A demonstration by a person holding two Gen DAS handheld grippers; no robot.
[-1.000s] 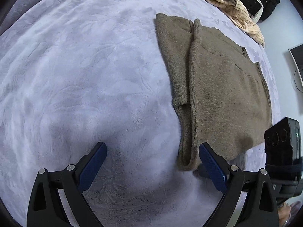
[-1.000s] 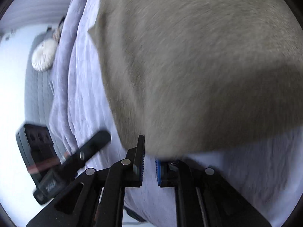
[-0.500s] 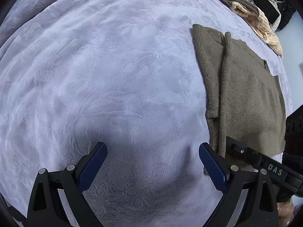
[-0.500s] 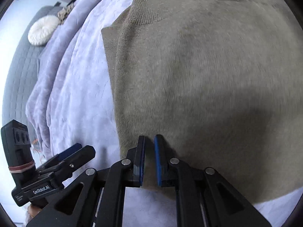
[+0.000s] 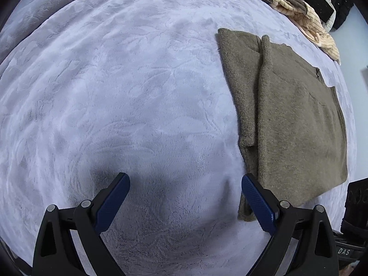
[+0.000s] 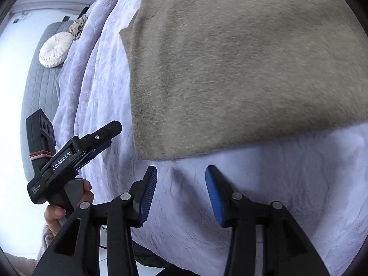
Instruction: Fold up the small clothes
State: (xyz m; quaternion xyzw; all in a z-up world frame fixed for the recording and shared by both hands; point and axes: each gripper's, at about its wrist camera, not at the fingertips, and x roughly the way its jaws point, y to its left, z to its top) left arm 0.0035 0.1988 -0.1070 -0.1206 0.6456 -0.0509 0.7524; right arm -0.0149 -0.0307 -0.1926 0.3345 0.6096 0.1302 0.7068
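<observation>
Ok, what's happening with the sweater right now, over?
Left hand-held gripper open, empty. Right hand-held gripper open, empty. Brown sweater lies folded flat on the blanket. Nothing in the way.

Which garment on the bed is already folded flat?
The olive-brown sweater beside the left gripper; the striped cream clothes lie crumpled at the far edge.
</observation>
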